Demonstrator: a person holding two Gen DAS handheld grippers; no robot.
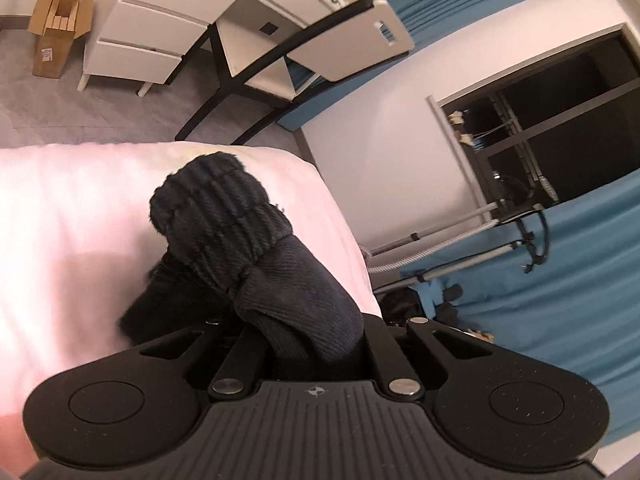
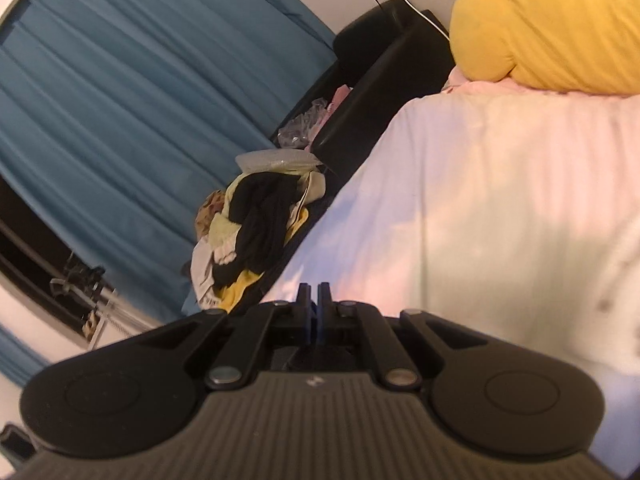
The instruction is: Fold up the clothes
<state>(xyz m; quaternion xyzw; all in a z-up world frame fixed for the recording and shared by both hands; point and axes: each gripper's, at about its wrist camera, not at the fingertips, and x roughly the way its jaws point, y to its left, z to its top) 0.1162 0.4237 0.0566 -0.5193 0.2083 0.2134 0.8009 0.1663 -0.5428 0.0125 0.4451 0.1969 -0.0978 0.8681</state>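
In the left wrist view my left gripper (image 1: 316,344) is shut on a dark navy knitted garment (image 1: 256,264). Its ribbed cuff (image 1: 216,208) sticks up in front of the camera, above the pale pink bed sheet (image 1: 60,220). The fingertips are hidden by the cloth. In the right wrist view my right gripper (image 2: 314,300) is shut with its jaws together and nothing between them. It hovers over the edge of the pale bed sheet (image 2: 500,200).
A pile of mixed clothes (image 2: 256,228) lies beside the bed, by a black box (image 2: 360,112) and blue curtains (image 2: 140,100). A yellow pillow (image 2: 560,28) sits on the bed. A white desk with drawers (image 1: 152,28), a cardboard box (image 1: 56,28) and a dark window (image 1: 560,128) show beyond.
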